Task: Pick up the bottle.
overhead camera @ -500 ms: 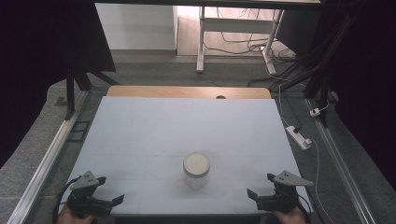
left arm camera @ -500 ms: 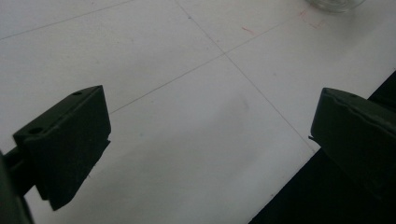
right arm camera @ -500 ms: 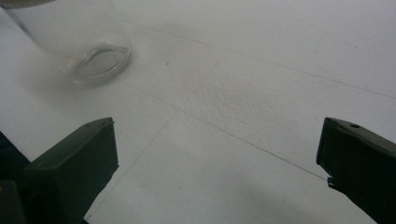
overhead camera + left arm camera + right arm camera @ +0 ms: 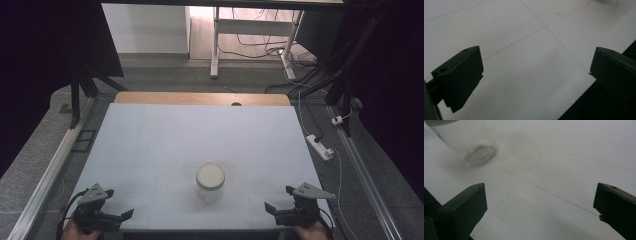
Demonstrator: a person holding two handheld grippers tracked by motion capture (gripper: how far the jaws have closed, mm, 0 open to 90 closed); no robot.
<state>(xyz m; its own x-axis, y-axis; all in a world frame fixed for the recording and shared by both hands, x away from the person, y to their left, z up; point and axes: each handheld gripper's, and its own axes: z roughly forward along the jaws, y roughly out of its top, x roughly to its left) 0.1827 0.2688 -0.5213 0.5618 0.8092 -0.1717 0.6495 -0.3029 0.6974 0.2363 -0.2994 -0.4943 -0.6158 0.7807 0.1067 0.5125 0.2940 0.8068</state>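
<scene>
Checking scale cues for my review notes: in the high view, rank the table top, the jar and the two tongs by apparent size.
1. Table top, by far the largest.
2. Left tongs and right tongs: alike, so unranked between them.
3. Jar: slightly smaller, though the tongs sit nearer the camera, so this gap is unsure.

Both grippers held low at the near edge, jaws spread.

The left gripper [image 4: 107, 216] is held at the near left corner, the right gripper [image 4: 287, 212] at the near right, well apart. Each is gripped from below by a hand, jaws wide apart with nothing between them and angled inward.
</scene>
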